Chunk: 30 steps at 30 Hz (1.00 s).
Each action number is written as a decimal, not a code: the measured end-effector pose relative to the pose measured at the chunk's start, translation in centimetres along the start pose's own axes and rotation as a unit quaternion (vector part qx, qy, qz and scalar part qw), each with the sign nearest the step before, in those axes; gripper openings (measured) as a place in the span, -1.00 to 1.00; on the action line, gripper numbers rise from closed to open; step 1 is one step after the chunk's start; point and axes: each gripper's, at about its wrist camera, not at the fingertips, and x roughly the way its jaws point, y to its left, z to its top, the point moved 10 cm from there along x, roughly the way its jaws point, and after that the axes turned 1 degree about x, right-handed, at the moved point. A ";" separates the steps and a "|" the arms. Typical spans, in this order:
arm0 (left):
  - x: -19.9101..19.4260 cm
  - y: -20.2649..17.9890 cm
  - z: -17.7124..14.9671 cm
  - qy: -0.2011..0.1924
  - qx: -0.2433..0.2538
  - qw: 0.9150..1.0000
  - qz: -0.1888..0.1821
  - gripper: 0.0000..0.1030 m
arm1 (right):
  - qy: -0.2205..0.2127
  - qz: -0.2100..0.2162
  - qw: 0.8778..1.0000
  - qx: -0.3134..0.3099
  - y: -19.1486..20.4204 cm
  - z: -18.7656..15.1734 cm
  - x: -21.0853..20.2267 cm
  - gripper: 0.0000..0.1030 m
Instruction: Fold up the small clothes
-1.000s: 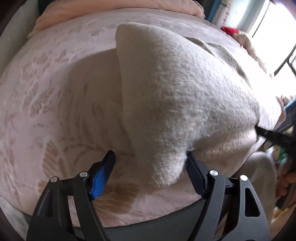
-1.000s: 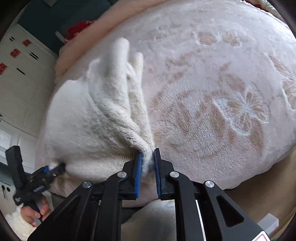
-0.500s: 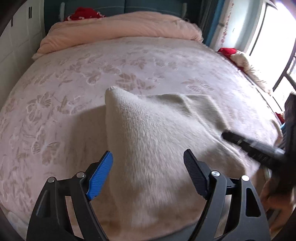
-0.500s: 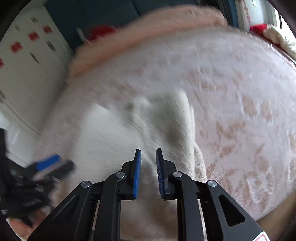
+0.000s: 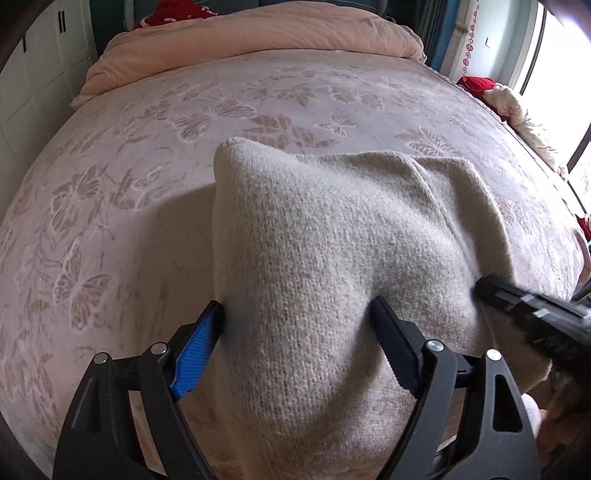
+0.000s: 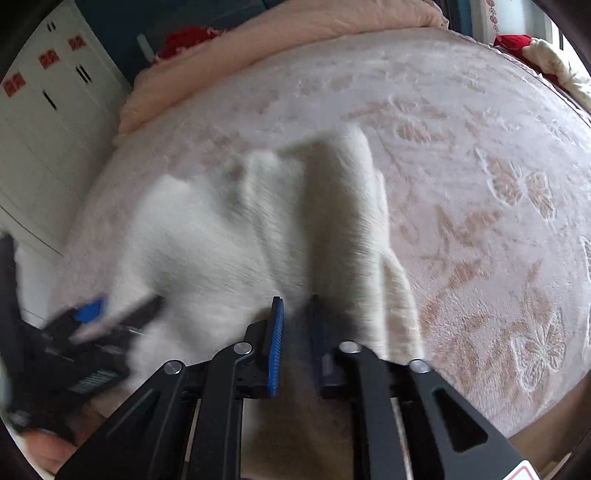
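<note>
A cream knit sweater lies on the bed, near its front edge, on a pink bedspread w/ a butterfly pattern. In the left wrist view the left tongs stand wide and are opening – a raised fold of the knit sits between the jaws, and the blue pad is at the fold's left edge, but no squeeze shows, so the cloth reads as released. The far-left corner of the sweater pokes up in a small peak; a seam runs down its right part. The right tongs come in from the right side of that view, black tips just at the knit. In the right wrist view, blurred, their jaws are only narrowly apart and opening; the sweater lies in front of and below them, w/ nothing clearly pinched between the pads. Whether the tips touch the cloth can't be told thru the blur. A rolled pink quilt lies across the head of the bed, something red behind it. White cupboards stand at left – window at right.
</note>
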 end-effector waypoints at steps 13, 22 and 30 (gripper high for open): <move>-4.6 5.4 -5.5 0.041 -0.029 0.999 0.002 0.51 | 0.070 0.063 0.994 -0.051 9.5 -1.2 5.2 -0.67; -5.2 6.2 -6.3 0.039 -0.050 0.998 -0.007 0.51 | 0.071 0.033 0.993 -0.086 11.0 -1.9 4.4 -0.70; -7.0 4.0 -5.4 0.022 -0.030 0.999 -0.028 0.53 | -0.028 -0.001 0.999 -0.040 5.5 -1.0 -4.6 -0.69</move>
